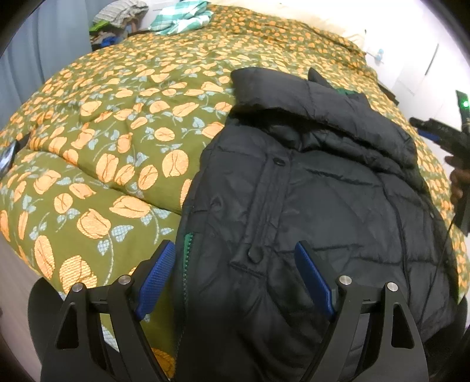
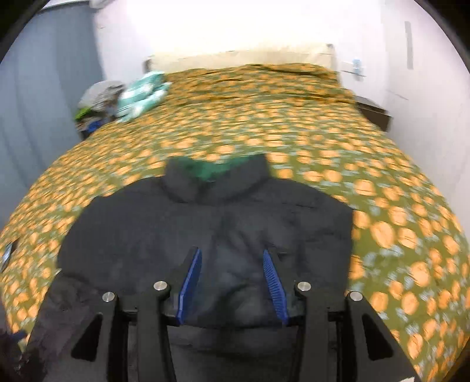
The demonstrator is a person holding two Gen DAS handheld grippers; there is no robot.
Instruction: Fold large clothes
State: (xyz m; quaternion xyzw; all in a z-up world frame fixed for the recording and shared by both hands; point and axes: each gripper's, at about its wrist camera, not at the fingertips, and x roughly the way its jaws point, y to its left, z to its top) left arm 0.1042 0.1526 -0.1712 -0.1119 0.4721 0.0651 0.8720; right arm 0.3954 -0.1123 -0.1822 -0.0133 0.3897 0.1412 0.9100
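A black puffer jacket [image 1: 323, 188] with green lining lies on the floral bedspread [image 1: 117, 123], collar toward the headboard. My left gripper [image 1: 235, 249] is open and empty, its blue pads over the jacket's left front edge near the green zipper [image 1: 185, 264]. In the right wrist view the jacket [image 2: 205, 223] lies spread out, blurred, with the green collar lining [image 2: 217, 170] showing. My right gripper [image 2: 232, 255] is open and empty above the jacket's lower middle. The right gripper also shows at the left wrist view's right edge [image 1: 440, 132].
A green checked garment [image 1: 182, 17] and a pile of clothes [image 1: 117, 26] sit at the bed's far left. A dark nightstand [image 2: 373, 111] stands at the right of the bed. A phone [image 1: 7, 158] lies at the bedspread's left edge. Grey curtain at left.
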